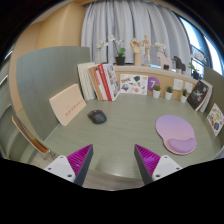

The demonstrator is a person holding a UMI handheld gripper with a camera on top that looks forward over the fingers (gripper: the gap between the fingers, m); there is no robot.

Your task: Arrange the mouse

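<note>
Here:
Gripper: fingers wide apart, holding nothing, low over the near side of the desk.
Mouse: dark, well ahead of the fingers, near the books.
Mouse pad: purple, off to the right, near the desk edge.
Open room: bare desk between fingers and mouse.

A dark grey mouse and a lilac mouse pad lie on the grey-green desk.

Dark mouse, beyond open fingers
</note>
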